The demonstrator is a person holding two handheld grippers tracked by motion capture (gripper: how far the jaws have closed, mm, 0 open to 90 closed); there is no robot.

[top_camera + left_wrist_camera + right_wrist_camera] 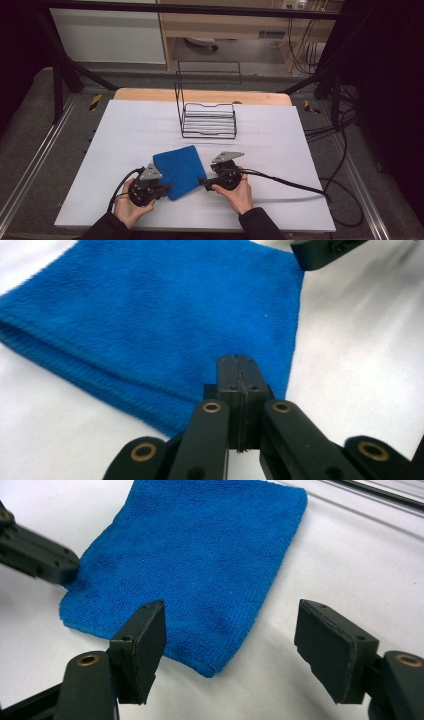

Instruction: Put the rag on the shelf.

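A folded blue cloth lies flat on the white table, between my two grippers. My left gripper is shut, and its joined tips rest over the cloth's near edge at a corner; no cloth shows between the jaws. My right gripper is open at the cloth's right side. In the right gripper view its jaws stand wide apart around the nearest corner of the cloth, apart from it. The left gripper's tip touches the cloth's left corner there.
A black wire rack stands upright at the table's far middle, in front of a wooden board. A black cable trails right from the right gripper. Metal frame rails run along both sides of the table.
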